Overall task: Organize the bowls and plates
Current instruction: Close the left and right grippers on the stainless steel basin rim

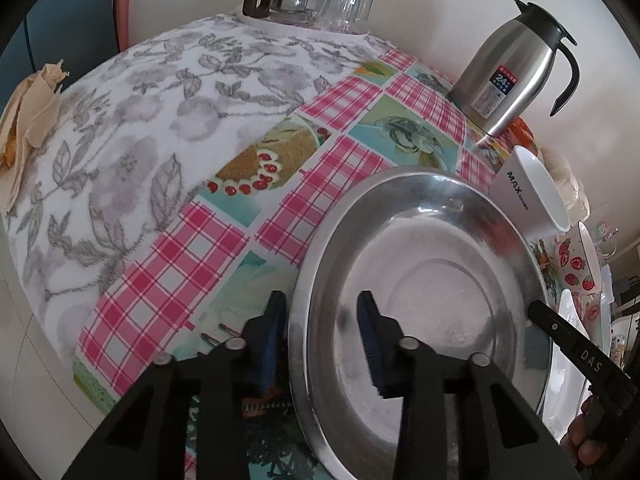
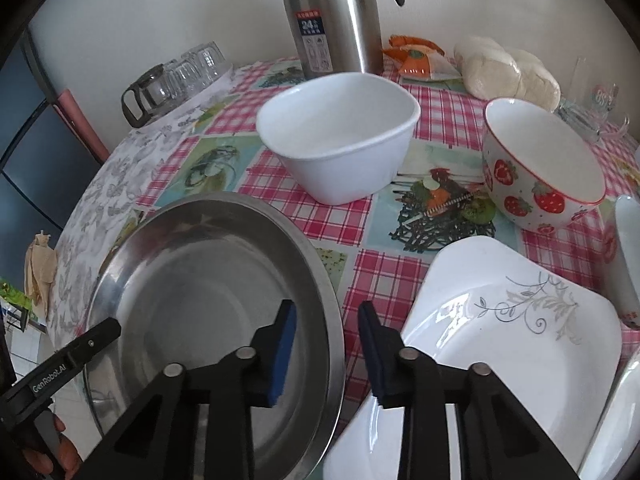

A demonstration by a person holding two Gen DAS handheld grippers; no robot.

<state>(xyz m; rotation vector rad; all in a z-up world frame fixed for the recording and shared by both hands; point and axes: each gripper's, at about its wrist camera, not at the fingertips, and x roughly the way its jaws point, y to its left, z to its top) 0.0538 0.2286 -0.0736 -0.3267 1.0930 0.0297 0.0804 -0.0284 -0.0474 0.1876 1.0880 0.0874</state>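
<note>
step: gripping steel plate (image 1: pixel 420 280) by both edges | left tongs (image 1: pixel 324 344) and right tongs (image 2: pixel 328 356) narrow, straddling opposite rims, pads apparently not pressing | next: close, lift level off surface (image 2: pixel 360 276)

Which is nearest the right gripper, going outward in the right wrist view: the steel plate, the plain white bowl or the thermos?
From the right gripper:
1. Steel plate, its rim between the gripper's two fingers, lower left.
2. Plain white bowl, farther back, mid-table.
3. Thermos, farthest, at the table's back edge by the wall.
</note>
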